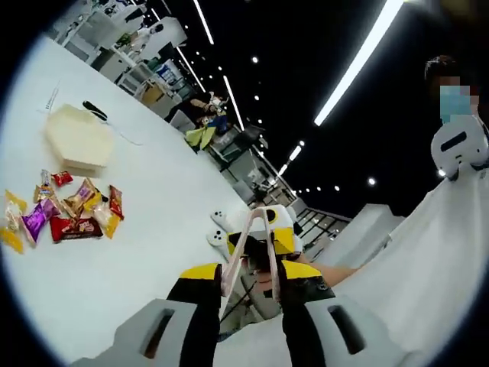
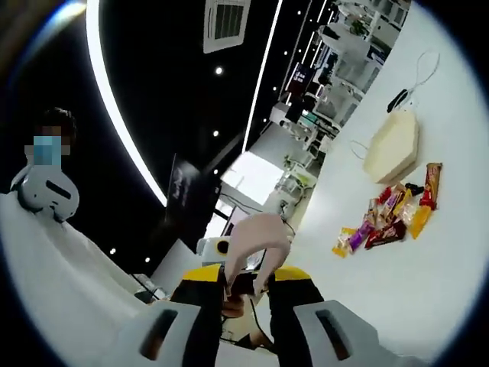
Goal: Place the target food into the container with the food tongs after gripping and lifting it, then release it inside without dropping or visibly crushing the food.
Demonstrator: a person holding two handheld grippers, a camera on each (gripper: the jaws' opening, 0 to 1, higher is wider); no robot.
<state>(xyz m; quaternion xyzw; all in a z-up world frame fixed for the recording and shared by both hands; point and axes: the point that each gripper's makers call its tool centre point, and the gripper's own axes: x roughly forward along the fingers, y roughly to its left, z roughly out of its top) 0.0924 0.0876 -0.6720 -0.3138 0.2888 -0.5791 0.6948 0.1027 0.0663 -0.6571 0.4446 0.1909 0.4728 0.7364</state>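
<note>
Tongs (image 1: 256, 245) up front in the left gripper view, pale and pinkish, their two arms running up between the yellow-tipped jaws of the left gripper (image 1: 250, 274), which are clamped on the handles. Out on the white table (image 1: 153, 229), well apart from the gripper, sits the cream hexagonal container (image 1: 76, 139), and just beside it a scatter of wrapped snacks (image 1: 65, 214) in red, purple, yellow and orange. A black object with a thin cable (image 1: 95, 111) lies past the container. At the far right, a person in white (image 1: 451, 229) stands by the table edge.

Over to the right gripper view: the right gripper (image 2: 246, 284) has its yellow-tipped jaws drawn close together, with something pale and rounded rising between them; whether they grip it I cannot tell, as that patch is blurred. The container (image 2: 393, 147) lies far off to the right on the table (image 2: 397, 290), with the snack pile (image 2: 390, 218) close beside it, none of the food inside. A white cable (image 2: 424, 65) loops beyond the container. The person (image 2: 46, 229) stands at the left.
</note>
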